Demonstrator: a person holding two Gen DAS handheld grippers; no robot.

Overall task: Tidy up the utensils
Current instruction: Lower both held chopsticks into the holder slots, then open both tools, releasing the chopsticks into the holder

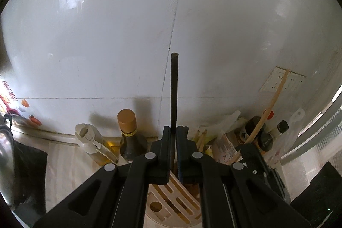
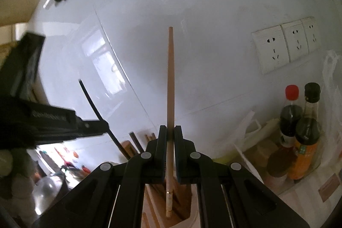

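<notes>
My left gripper is shut on a black chopstick that stands upright above a slotted wooden utensil holder. My right gripper is shut on a light wooden chopstick, upright, with its lower end in the holder's compartment among several brown chopsticks. In the right wrist view the left gripper shows at the left with its black chopstick. In the left wrist view the right gripper's body and its wooden chopstick show at the right.
A white tiled wall stands close behind. A gold-capped dark bottle and an oil bottle stand left of the holder. Sauce bottles, plastic bags and wall sockets are at the right. A metal pot is at the lower left.
</notes>
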